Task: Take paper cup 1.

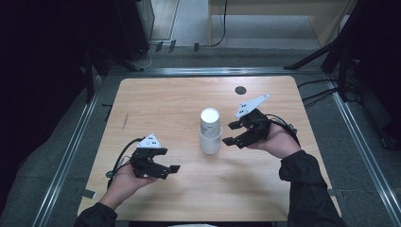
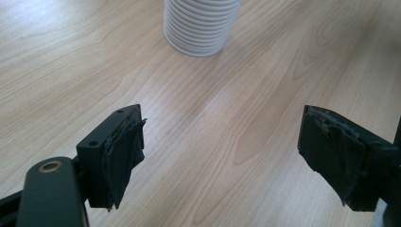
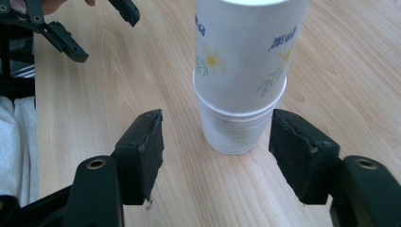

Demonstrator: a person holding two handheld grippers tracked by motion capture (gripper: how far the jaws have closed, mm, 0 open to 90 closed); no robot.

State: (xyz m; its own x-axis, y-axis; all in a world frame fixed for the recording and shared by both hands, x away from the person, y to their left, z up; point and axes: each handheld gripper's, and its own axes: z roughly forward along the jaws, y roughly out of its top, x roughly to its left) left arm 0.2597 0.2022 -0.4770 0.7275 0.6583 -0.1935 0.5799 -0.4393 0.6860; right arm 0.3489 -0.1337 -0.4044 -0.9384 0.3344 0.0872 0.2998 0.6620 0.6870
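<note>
your right claw [image 1: 230, 133] sits spread just beside the upright cup stack [image 1: 210, 131] mid-desk [image 1: 156, 99], pinching nothing; it's far nearer than your left claw [image 1: 171, 165], also spread.

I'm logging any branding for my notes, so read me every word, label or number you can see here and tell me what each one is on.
Blue print on the top paper cup of the cup stack: too blurred and cut off to read, beside a daisy drawing.
Dark marks on the grey plate of the right gripper: too small to read.
Dark marks on the grey plate of the left gripper: too small to read.
Nothing else carries text.
</note>
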